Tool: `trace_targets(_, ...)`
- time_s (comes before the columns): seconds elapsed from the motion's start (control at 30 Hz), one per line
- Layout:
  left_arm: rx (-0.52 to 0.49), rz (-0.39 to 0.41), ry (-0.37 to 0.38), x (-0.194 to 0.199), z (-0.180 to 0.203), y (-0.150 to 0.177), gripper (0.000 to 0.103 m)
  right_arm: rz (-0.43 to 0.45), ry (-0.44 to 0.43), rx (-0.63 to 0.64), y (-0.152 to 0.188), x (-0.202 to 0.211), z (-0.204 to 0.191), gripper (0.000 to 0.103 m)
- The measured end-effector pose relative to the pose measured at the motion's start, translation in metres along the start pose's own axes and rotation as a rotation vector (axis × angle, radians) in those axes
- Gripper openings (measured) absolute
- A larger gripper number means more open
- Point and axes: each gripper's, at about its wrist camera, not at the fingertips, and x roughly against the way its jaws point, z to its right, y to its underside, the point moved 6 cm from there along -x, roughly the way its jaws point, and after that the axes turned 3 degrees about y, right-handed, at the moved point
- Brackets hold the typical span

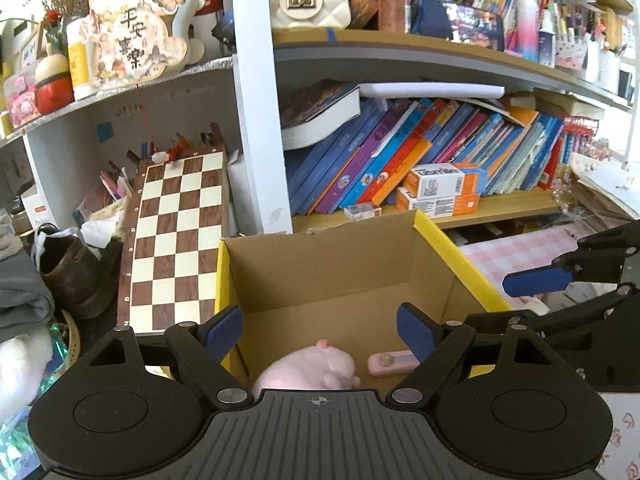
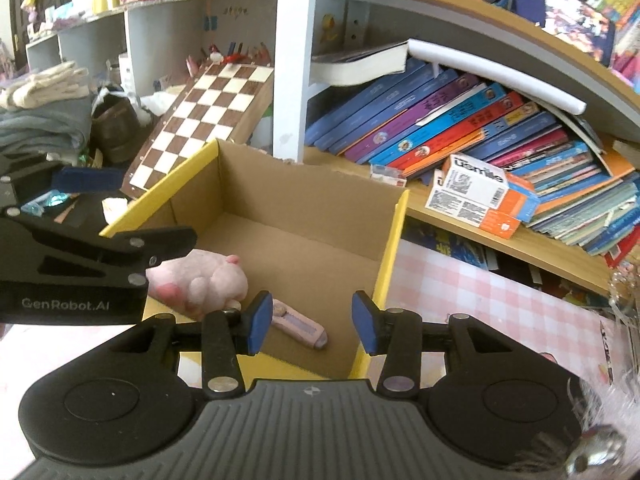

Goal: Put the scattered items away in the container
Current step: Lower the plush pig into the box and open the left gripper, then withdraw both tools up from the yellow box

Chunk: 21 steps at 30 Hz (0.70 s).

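Cardboard container (image 1: 340, 272), yellow-rimmed, fills the centre of the left wrist view. The left gripper (image 1: 320, 332) hangs above its open top with jaws wide apart and nothing between them. On the box floor at 6 o'clock lies a pink plush toy (image 1: 316, 368); a pink utility knife (image 1: 390, 363) lies just beside it toward 4 o'clock. The right gripper (image 1: 536, 280) enters at 3 o'clock over the yellow rim.

Right wrist view: the right gripper (image 2: 308, 326) is positioned over the near right corner of the container (image 2: 320, 204), jaws apart and empty. The plush toy (image 2: 200, 280) sits at 9 o'clock of the fingers, the utility knife (image 2: 298, 326) directly ahead on the floor. The left gripper (image 2: 86, 178) occupies 9 o'clock.

Status, as a judgement: two items are deposited. Whether loose items remain on the pink checked tablecloth (image 2: 480, 292) cannot be determined.
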Motion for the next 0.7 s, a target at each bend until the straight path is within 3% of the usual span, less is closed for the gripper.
trace_targets(0.3, -0.003, -0.007, 0.010, 0.025, 0.010, 0.014, 0.087, 0.012, 0.012, -0.043, 0.023, 0.032, 0.005, 0.045)
trace_targets(0.7, -0.012, -0.058, 0.032, 0.042, 0.028, 0.042, 0.087, -0.043, 0.032, -0.092, 0.067, 0.047, 0.014, 0.047)
